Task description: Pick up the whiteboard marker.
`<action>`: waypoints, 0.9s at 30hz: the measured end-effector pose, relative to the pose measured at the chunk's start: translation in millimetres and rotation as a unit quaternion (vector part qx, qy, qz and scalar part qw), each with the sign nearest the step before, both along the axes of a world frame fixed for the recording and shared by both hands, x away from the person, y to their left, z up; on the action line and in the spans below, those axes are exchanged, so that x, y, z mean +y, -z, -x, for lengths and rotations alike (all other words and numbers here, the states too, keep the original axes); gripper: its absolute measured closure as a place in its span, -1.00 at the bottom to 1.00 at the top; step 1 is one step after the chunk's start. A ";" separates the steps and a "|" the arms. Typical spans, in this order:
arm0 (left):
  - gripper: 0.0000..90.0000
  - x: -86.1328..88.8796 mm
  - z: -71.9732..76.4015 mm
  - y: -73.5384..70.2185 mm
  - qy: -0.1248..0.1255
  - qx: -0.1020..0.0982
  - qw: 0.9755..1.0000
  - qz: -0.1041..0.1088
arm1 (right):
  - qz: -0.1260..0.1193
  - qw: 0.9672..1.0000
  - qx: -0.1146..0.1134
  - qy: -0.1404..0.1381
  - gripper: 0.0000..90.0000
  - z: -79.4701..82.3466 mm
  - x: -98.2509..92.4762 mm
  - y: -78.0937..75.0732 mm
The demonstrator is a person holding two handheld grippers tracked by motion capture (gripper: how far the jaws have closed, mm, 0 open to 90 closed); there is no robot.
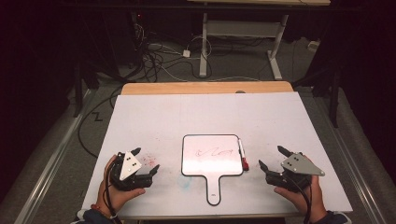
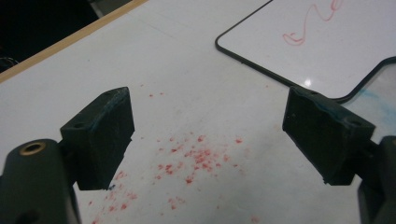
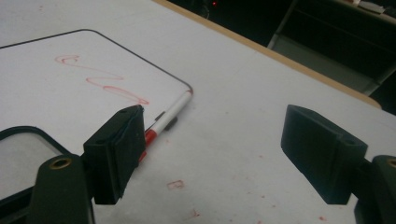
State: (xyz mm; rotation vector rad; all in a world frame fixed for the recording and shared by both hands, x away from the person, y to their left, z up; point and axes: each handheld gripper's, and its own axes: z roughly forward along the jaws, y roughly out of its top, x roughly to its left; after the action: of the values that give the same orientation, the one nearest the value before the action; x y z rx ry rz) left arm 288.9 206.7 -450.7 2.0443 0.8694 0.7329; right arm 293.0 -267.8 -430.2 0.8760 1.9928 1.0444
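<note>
Both the left gripper (image 1: 146, 161) and right gripper (image 1: 271, 157) are resting wide open and empty, flanking the small black-rimmed handled whiteboard (image 1: 212, 156) carrying a red scribble, so the right is probably preparing to pick up the white red-capped marker (image 1: 243, 156) lying along its right edge.

A dim room: grey floor (image 1: 56, 140) strewn with cables (image 1: 154, 60), a white-legged desk (image 1: 243, 32) behind.
</note>
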 end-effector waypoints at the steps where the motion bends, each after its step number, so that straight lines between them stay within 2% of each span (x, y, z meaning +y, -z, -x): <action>1: -0.65 0.1 -0.8 -0.2 0.001 -0.001 1.000 0.001 | -0.004 1.000 0.006 -0.002 -0.49 -1.6 0.7 1.2; 5: -0.63 0.4 -1.7 1.1 0.002 -0.002 1.000 0.001 | -0.008 1.000 0.014 -0.002 -0.48 -2.6 -1.2 2.4; 8: -0.63 0.7 -0.5 2.2 0.009 0.000 1.000 0.002 | -0.019 1.000 0.022 0.001 -0.48 -4.2 -4.1 1.6; 10: -0.63 0.3 0.0 2.6 0.017 -0.010 1.000 -0.010 | -0.013 1.000 0.018 -0.001 -0.48 -4.9 -3.3 0.8; 13: -0.64 1.0 1.5 2.5 0.019 -0.009 1.000 -0.007 | -0.013 1.000 0.022 -0.003 -0.49 -6.5 -2.9 1.2; 15: -0.64 1.6 1.7 2.9 0.020 -0.007 1.000 -0.006 | -0.013 0.999 0.033 -0.012 -0.50 -8.8 -4.6 2.7; 17: -0.64 1.2 1.2 3.9 0.019 -0.006 1.000 -0.012 | -0.014 0.999 0.037 -0.015 -0.49 -9.5 -5.4 2.4; 18: -0.64 0.8 0.9 4.5 0.020 -0.004 1.000 -0.015 | -0.014 0.999 0.046 -0.023 -0.45 -12.8 -6.9 1.4; 19: -0.64 0.3 0.6 5.1 0.022 -0.002 1.000 -0.017 | -0.014 0.999 0.046 -0.023 -0.45 -12.8 -6.9 1.4; 20: -0.64 -0.6 0.2 5.8 0.021 -0.001 1.000 -0.020 | -0.026 0.997 0.068 -0.030 -0.39 -18.8 -9.1 0.6; 21: -0.64 -1.2 0.0 6.4 0.021 -0.001 0.999 -0.025 | -0.026 0.997 0.068 -0.030 -0.39 -18.8 -9.1 0.6; 22: -0.64 -1.7 -0.3 7.0 0.021 0.001 0.999 -0.026 | -0.036 0.996 0.080 -0.031 -0.37 -22.7 -10.3 0.6; 23: -0.63 -1.8 -0.4 7.3 0.020 0.003 0.999 -0.027 | -0.037 0.994 0.098 -0.027 -0.32 -30.6 -11.1 0.0; 24: -0.63 -1.7 -0.4 7.5 0.020 0.002 0.999 -0.028 | -0.037 0.994 0.098 -0.027 -0.32 -30.6 -11.1 0.0; 25: -0.63 -1.6 -0.4 7.8 0.022 0.004 0.999 -0.028 | -0.042 0.992 0.115 -0.018 -0.30 -38.3 -10.1 -0.9; 27: -0.63 -1.9 -0.8 8.6 0.020 0.005 0.999 -0.032 | -0.049 0.991 0.123 -0.020 -0.27 -42.2 -9.9 -1.9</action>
State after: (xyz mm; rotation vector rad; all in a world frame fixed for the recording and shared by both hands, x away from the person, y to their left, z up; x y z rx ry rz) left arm 289.7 204.8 -459.3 2.1176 0.8173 0.7361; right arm 335.2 -277.6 -428.3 1.0660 2.1839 1.1084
